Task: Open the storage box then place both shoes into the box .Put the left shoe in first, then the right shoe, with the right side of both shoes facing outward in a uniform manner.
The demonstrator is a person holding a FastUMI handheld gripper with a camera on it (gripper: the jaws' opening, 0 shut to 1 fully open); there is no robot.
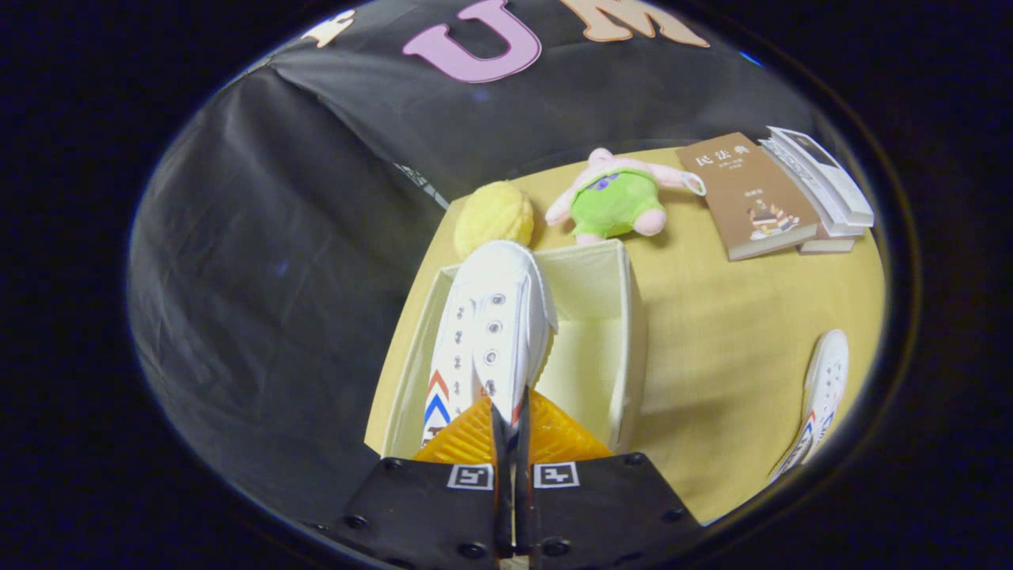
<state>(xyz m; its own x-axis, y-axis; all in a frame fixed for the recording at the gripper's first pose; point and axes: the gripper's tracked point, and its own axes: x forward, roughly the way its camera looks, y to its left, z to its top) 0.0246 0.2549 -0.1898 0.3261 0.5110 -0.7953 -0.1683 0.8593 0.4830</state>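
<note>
The gripper (pixel 512 423) points forward and tilts downward. Its two fingers (pixel 475 439) stand nearly closed, with only a thin slit left between them, and they pinch the rear edge of a white shoe (pixel 495 324) from both sides. The ribbed pads fan out to left and right of that slit. Behind the pads sits the gripper's flat body, with a square marker on each half and a row of screws along its rim. Both halves sit level with one another.
</note>
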